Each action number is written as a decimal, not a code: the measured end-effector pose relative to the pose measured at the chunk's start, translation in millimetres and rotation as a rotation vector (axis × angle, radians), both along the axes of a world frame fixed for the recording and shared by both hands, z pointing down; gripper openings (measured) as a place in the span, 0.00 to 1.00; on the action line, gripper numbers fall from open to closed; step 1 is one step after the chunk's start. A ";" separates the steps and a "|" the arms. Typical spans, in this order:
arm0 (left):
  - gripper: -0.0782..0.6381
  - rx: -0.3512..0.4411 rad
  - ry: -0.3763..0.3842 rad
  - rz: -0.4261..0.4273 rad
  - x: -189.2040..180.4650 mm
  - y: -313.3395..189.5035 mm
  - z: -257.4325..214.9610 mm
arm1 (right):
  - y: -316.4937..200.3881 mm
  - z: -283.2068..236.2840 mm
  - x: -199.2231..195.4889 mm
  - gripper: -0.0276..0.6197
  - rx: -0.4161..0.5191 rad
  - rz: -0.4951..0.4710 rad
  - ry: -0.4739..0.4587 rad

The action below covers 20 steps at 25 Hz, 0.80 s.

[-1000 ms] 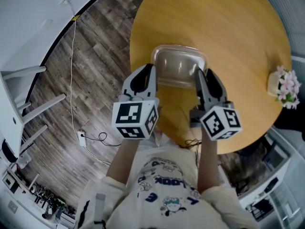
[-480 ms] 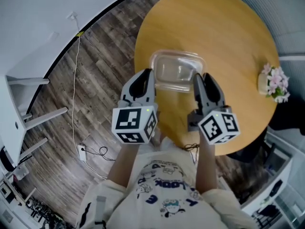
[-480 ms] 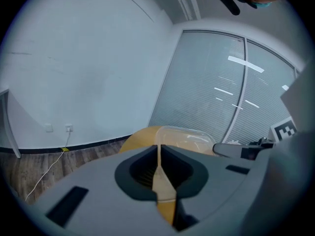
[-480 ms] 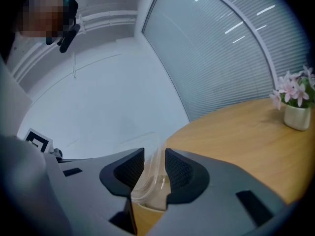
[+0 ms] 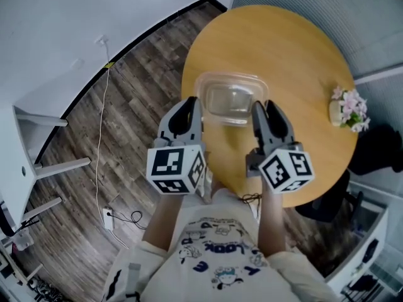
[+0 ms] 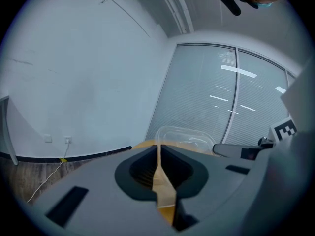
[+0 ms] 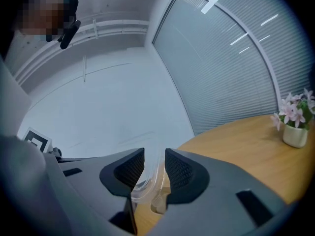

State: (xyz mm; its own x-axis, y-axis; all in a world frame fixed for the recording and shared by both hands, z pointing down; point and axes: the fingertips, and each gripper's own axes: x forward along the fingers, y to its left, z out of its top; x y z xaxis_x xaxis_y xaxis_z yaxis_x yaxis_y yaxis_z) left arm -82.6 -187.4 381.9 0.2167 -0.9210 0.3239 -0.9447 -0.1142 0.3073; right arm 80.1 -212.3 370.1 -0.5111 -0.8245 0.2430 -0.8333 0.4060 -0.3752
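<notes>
Clear plastic container (image 5: 232, 99) hangs between the two tongs, over the near left part of the round wooden counter (image 5: 296, 49). I cannot tell whether its bottom touches the wood.

Nearest to the camera is the person's printed shirt (image 5: 214, 257). Then come the marker cubes (image 5: 176, 168), and after them the jaws.

The left tongs (image 5: 194, 106) are pressed together on the left rim of the container. In the left gripper view, these tongs (image 6: 158, 154) have only the thin clear edge between the jaws, and the body of the container (image 6: 192, 137) rises just behind.

The right tongs (image 5: 258, 109) pinch the right rim. In the right gripper view, they (image 7: 153, 168) stand a little more apart, with the rounded lip and part of the wall (image 7: 147, 183) between the jaws.

The container looks empty, so I judge it very light. Its walls seem thin and will probably bend if squeezed strongly, and the smooth plastic may slide between the pads. The stiffest place to hold is the rolled rim, on two opposite sides, as both tongs hold it now.

Farther right on the counter, well apart from the container, stands a small flower pot (image 5: 345, 111) with pink flowers. To the left is a dark wooden floor (image 5: 126, 93) with a white cable (image 5: 99, 131). Beyond the counter is a wall of grey blinds (image 7: 231, 68).
</notes>
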 end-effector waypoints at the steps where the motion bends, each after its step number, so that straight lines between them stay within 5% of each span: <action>1: 0.14 0.010 -0.001 -0.001 -0.4 1.8 -4.9 | 2.4 -4.3 -0.2 0.24 0.008 0.002 0.000; 20: 0.14 0.190 -0.022 -0.005 -6.0 25.6 -84.9 | 31.4 -82.5 -4.8 0.24 0.190 0.007 0.001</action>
State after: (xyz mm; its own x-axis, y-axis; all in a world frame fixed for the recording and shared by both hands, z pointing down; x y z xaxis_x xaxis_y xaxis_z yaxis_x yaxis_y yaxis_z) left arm -88.6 -161.7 297.0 0.2066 -0.9671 0.1485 -0.9517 -0.1634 0.2598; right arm 75.3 -180.9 287.6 -0.5046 -0.8593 0.0833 -0.8370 0.4633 -0.2913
